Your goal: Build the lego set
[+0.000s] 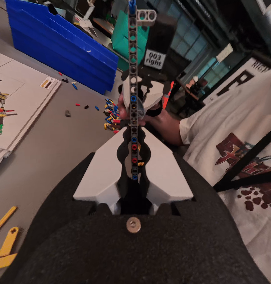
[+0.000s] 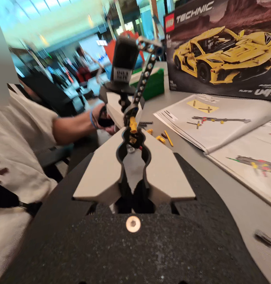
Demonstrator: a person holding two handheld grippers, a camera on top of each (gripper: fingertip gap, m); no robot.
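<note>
Long grey beam (image 1: 133,86) got pinched between both grippers, up off the bench (image 1: 58,138).

Our left gripper (image 1: 134,155) clamped its lower end with the red and blue pins; our right gripper (image 2: 132,135) nipped the yellow connector (image 2: 133,124) on the same assembly. Loose pins (image 1: 111,114) lay near the blue bins (image 1: 62,46), instruction booklet (image 2: 208,123) open beside the set's box (image 2: 224,50).

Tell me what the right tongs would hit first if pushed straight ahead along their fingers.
Probably the left tongs, directly ahead. The right tongs are closed on a yellow connector on the grey beam that the left tongs grip. Blur leaves the gap between them unclear.
</note>
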